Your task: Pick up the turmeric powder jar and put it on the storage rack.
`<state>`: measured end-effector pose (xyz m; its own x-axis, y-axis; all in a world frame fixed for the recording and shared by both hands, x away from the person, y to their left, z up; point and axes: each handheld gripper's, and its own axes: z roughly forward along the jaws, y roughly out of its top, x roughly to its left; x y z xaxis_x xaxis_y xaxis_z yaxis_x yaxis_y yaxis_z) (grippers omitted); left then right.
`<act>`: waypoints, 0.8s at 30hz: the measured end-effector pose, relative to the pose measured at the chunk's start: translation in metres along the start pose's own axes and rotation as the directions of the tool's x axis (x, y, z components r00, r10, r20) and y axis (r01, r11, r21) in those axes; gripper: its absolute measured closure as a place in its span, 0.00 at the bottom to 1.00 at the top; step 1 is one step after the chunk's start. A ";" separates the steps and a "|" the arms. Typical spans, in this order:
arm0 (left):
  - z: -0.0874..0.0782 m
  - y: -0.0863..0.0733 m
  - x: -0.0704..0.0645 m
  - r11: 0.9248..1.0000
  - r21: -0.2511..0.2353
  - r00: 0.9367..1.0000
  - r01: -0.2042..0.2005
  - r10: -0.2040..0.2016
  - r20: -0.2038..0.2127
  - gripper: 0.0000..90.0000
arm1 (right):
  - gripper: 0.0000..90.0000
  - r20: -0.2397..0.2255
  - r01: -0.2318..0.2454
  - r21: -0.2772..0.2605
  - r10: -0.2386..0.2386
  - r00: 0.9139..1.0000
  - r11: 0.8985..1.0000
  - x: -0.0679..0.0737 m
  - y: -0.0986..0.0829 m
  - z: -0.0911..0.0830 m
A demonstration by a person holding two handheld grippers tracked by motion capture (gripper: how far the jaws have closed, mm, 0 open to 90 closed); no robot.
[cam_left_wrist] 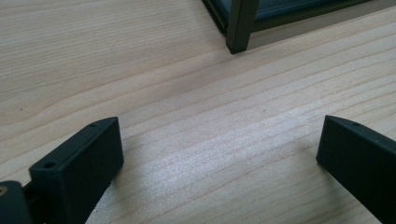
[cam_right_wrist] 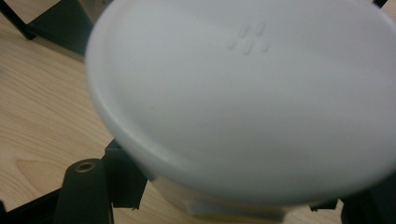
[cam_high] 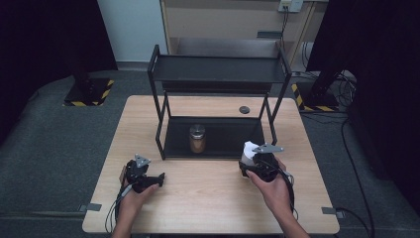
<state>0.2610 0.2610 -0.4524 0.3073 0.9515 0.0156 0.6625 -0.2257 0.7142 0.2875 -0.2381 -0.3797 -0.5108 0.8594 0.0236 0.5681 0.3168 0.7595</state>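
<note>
1. Now we are holding the right tongs [cam_high: 250, 159] clamped on a white container [cam_high: 249, 150], just in front of the black rack's [cam_high: 218, 69] right front leg.
2. We are seeing, in the right gripper view, the white container [cam_right_wrist: 243, 93] up close with its round lid facing the camera, and the black jaws are pressing on its body from both sides below the lid.
3. We are keeping the left tongs [cam_high: 161, 177] near the rack's left front leg, low over the wooden surface [cam_high: 208, 198], with the jaws spread wide and nothing between them.
4. We are also noticing a jar [cam_high: 197, 139] of brown contents with a metal lid standing on the rack's bottom shelf, well apart from both tongs.
</note>
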 end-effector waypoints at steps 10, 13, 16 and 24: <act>0.000 0.000 0.000 1.000 0.000 1.000 0.001 -0.001 -0.001 0.00 | 0.35 0.010 -0.026 -0.004 0.026 1.000 1.000 0.000 0.009 0.007; 0.000 0.000 0.000 1.000 0.000 1.000 0.001 -0.001 -0.001 0.00 | 0.35 0.018 -0.031 -0.006 0.031 0.999 1.000 -0.001 0.012 0.008; 0.000 0.000 0.000 1.000 0.000 1.000 0.002 -0.002 -0.002 0.00 | 0.35 0.026 -0.031 -0.004 0.031 0.999 1.000 -0.002 0.014 0.010; 0.000 0.000 -0.002 1.000 0.000 1.000 0.006 -0.006 -0.005 0.00 | 0.35 0.039 -0.031 -0.008 0.031 0.999 0.999 -0.002 0.022 0.015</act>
<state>0.2602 0.2596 -0.4525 0.2999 0.9538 0.0149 0.6640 -0.2200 0.7146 0.3106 -0.2268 -0.3733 -0.4673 0.8838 0.0223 0.5784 0.2866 0.7638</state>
